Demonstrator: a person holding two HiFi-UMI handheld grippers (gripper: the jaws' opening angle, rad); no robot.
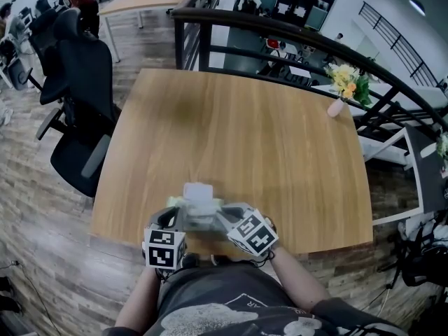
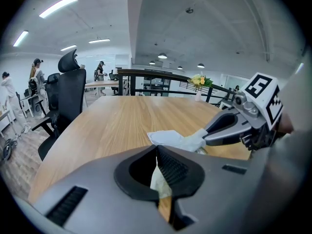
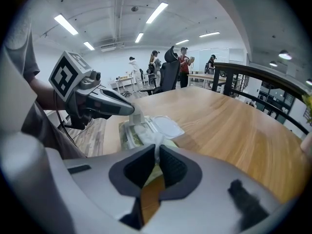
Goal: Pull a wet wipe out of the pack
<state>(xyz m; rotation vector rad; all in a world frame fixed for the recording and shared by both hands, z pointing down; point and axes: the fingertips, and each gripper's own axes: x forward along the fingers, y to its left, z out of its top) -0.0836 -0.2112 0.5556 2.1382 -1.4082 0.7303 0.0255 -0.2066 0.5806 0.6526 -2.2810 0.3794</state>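
Note:
The wet wipe pack (image 1: 199,200) lies near the table's front edge with its white lid (image 3: 165,126) flipped open. My left gripper (image 2: 157,152) is shut on a pale edge of the pack (image 2: 159,179); the right gripper view shows its tip (image 3: 130,110) at the pack's near end. My right gripper (image 3: 157,152) is shut on a white wipe (image 3: 155,141) that stands up out of the pack's opening. In the left gripper view the wipe (image 2: 192,141) runs from the pack to the right gripper (image 2: 207,130). Both grippers meet over the pack in the head view.
The wooden table (image 1: 245,131) stretches away beyond the pack. A black office chair (image 1: 80,110) stands at its left side and a black railing (image 1: 280,37) runs behind it. A small pink vase with flowers (image 1: 344,89) sits at the far right corner.

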